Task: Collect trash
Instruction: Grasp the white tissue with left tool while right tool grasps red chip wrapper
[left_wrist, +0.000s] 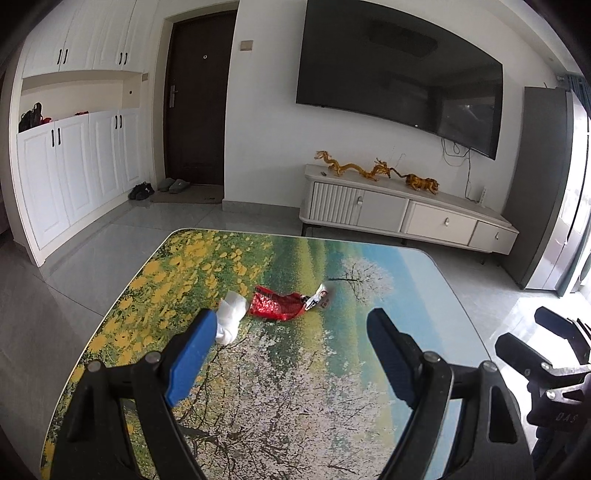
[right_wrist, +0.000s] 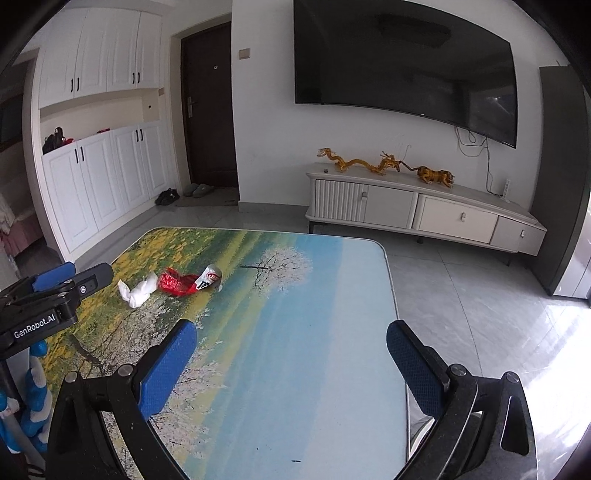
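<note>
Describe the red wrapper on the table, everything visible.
The red wrapper is a crumpled, shiny foil-like packet with fine pale print, lying flat and open on the landscape-printed table. A crumpled white tissue lies close on one side; a small white-and-red wrapper meets its other end. No gripper touches it.

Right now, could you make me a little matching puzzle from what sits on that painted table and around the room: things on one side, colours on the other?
Things:
1. tissue
2. wrapper
3. dragon
4. door

Colours:
A. dark brown
B. white
C. golden
D. red

Pairs: 1-B, 2-D, 3-C, 4-A
</note>
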